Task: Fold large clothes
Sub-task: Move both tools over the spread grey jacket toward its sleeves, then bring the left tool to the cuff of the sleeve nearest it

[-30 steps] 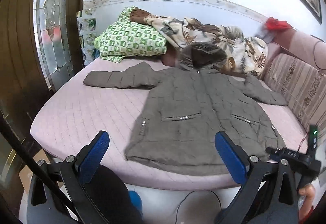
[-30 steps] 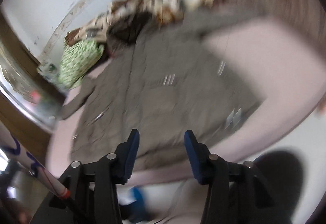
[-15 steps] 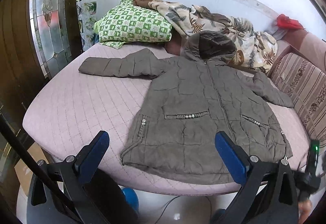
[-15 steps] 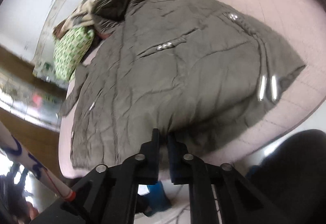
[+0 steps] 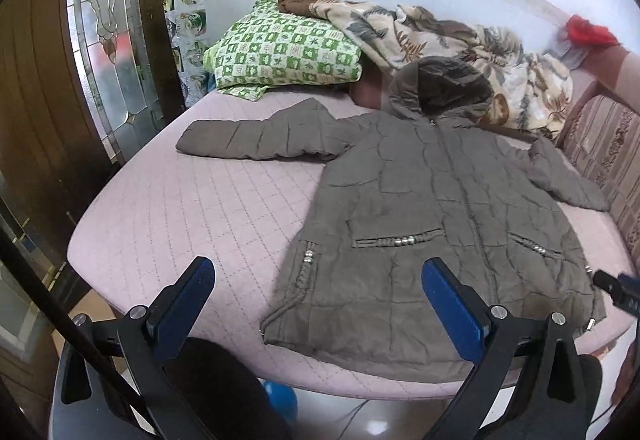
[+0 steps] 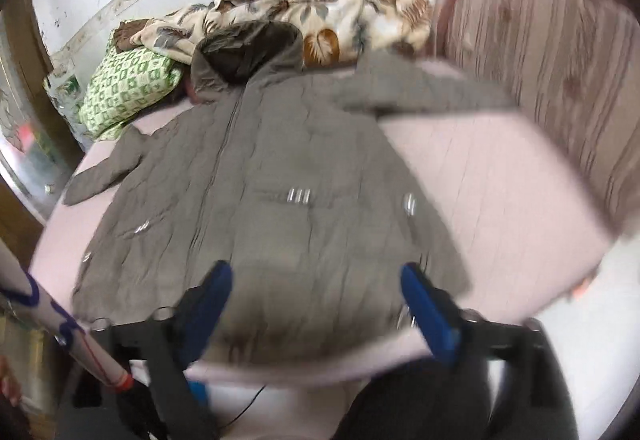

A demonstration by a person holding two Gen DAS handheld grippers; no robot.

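Observation:
A grey-brown hooded padded coat [image 5: 424, 224] [image 6: 260, 208] lies flat, front up, on a pink quilted bed [image 5: 180, 224] [image 6: 480, 200], hood toward the wall and both sleeves spread out. My left gripper [image 5: 320, 292] hangs open above the bed's near edge, over the coat's lower left hem, nothing between its blue fingers [image 5: 450, 304]. My right gripper [image 6: 316, 300] hovers over the coat's lower hem; its jaws are opening wide and no cloth is pinched between them. The right wrist view is blurred by motion.
A green checked pillow [image 5: 284, 56] and a leaf-print blanket [image 5: 460, 40] lie at the bed's head. A striped padded side panel [image 5: 608, 144] borders the right. A wooden door with patterned glass [image 5: 108, 40] stands at left. White floor and a cable lie below the bed's edge.
The right gripper shut fully half a second ago, then sprang wide open and rolled upright while lifting. The left gripper drifted closer to the bed and tilted down; the coat looms larger.

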